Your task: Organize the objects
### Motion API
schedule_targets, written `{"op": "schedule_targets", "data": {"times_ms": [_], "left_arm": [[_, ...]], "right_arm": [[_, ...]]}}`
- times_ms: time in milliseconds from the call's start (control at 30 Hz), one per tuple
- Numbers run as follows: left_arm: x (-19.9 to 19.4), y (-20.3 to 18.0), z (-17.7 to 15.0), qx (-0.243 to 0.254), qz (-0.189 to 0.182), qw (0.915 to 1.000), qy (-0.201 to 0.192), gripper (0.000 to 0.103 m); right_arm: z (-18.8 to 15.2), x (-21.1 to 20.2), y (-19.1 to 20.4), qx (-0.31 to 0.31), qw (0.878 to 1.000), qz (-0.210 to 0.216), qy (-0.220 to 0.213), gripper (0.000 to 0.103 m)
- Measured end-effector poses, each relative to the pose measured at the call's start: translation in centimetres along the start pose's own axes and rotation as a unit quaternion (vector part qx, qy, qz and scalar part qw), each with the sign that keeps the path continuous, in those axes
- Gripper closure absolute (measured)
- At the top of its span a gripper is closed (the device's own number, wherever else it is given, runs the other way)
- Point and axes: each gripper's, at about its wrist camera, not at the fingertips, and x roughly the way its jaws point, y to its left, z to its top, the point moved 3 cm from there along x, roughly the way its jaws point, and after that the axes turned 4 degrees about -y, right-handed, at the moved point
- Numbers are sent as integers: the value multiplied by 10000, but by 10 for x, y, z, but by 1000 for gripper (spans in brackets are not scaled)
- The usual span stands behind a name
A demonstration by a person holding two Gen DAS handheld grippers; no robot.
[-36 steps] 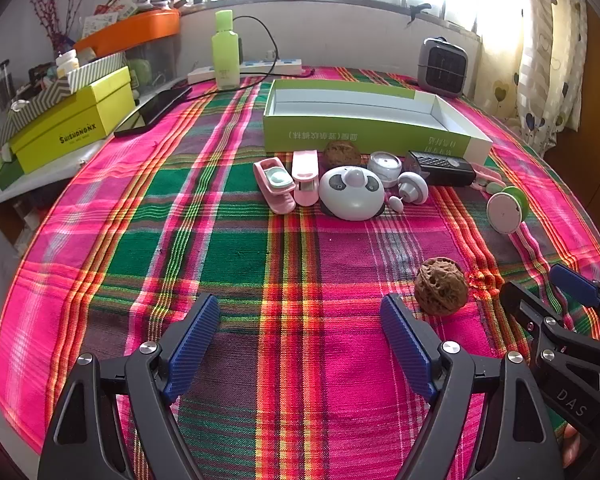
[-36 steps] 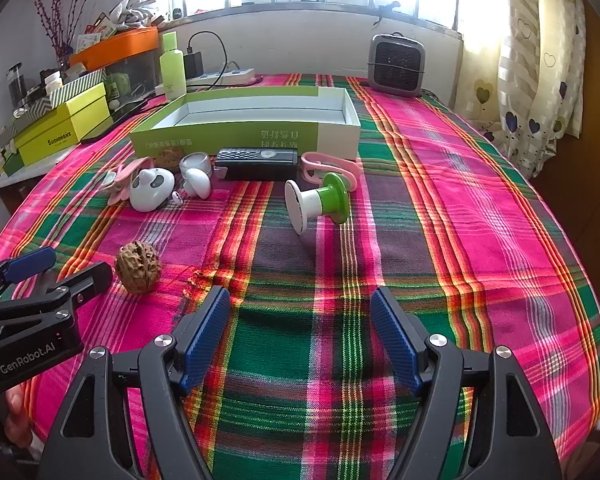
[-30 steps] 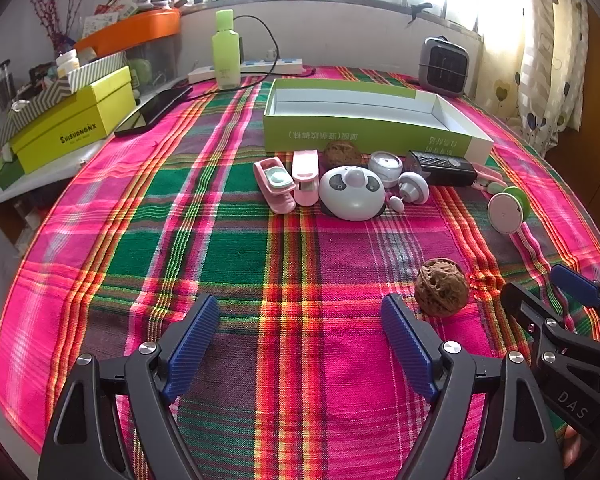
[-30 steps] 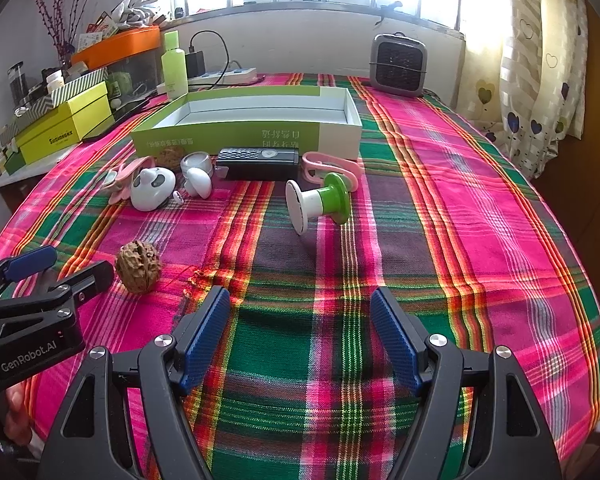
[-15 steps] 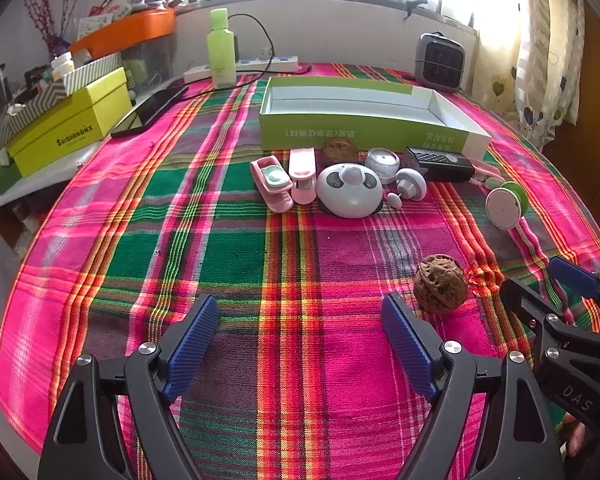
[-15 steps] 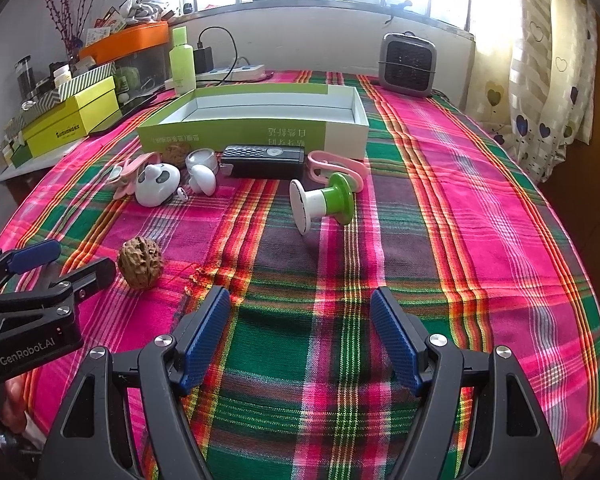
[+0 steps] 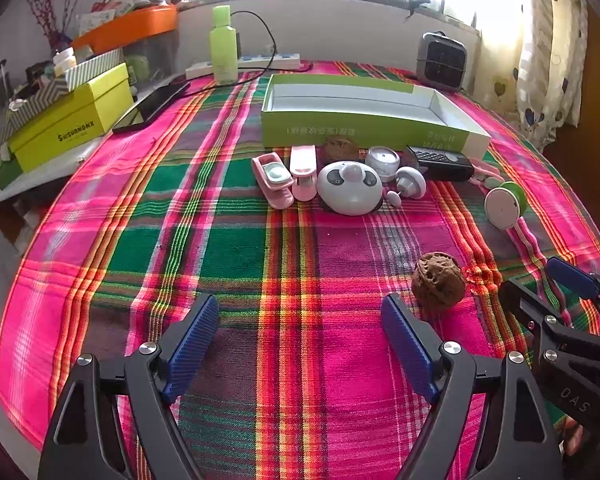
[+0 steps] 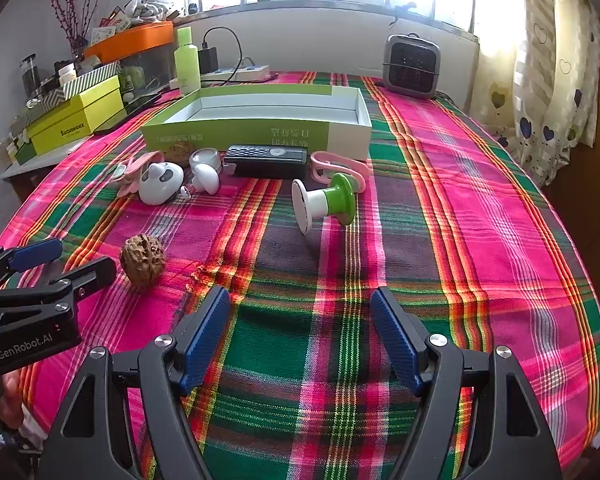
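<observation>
well, we counted two walnuts: one (image 7: 438, 286) on the plaid cloth (image 7: 228, 240) near our left gripper (image 7: 300, 344), one (image 7: 341, 146) touching the green box (image 7: 364, 132). one spool (image 8: 325, 202) lay on its side, white end toward us. both grippers' fingers stood apart, right gripper (image 8: 300, 334) too. nothing had moved since before.

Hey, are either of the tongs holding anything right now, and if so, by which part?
Nothing is held. The left tongs and the right tongs are both open over the tablecloth, and the walnut lies loose beside them.
</observation>
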Motion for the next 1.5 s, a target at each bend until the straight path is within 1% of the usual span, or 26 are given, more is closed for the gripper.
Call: {"op": "schedule_targets", "data": {"times_ms": [100, 167, 267, 400, 567, 667, 800, 900, 1033, 1133, 1167, 1233, 1300, 1433, 1500], "left_arm": [[-4, 3, -1, -176, -151, 9997, -34, 20], [-5, 3, -1, -189, -203, 9996, -35, 20], [-7, -2, -3, -51, -215, 9998, -18, 20], [-10, -11, -6, 106, -359, 9993, -7, 20], [-13, -15, -7, 128, -533, 9985, 40, 20], [-18, -21, -9, 214, -801, 9965, 44, 20], [-19, -33, -6, 357, -1045, 9939, 5, 21], [-16, -39, -5, 441, -1176, 9921, 20, 24], [-11, -43, -1, 553, -1089, 9925, -40, 32], [-7, -46, 5, 521, -1152, 9920, -42, 38], [-6, -47, 6, 518, -1133, 9922, -40, 42], [-5, -48, 6, 567, -1114, 9921, -73, 46], [-5, -48, 7, 550, -1178, 9915, -73, 52], [-2, -44, 10, 463, -1203, 9916, -80, 59], [-1, -42, 11, 447, -1190, 9918, -83, 68]], "right_arm": [[1, 0, -1, -59, 9999, 77, 49, 30], [1, 0, -2, -80, 9999, 107, 61, 30], [0, 0, -2, -92, 9999, 125, 53, 30], [0, -1, -3, -100, 9998, 130, 71, 30], [-1, -2, -5, -108, 9998, 144, 81, 30], [-2, -4, -7, -104, 9998, 154, 87, 30], [-3, -5, -9, -113, 9997, 193, 97, 30], [-4, -6, -12, -96, 9997, 200, 99, 30], [-3, -7, -14, -59, 9997, 192, 100, 30], [-2, -7, -16, -23, 9997, 208, 114, 30], [-2, -6, -17, -8, 9997, 202, 119, 30], [-1, -6, -19, 38, 9997, 216, 124, 30], [1, -5, -20, 63, 9996, 240, 132, 30], [5, -6, -19, 22, 9996, 251, 81, 30], [8, -5, -19, -3, 9996, 266, 72, 30]]}}
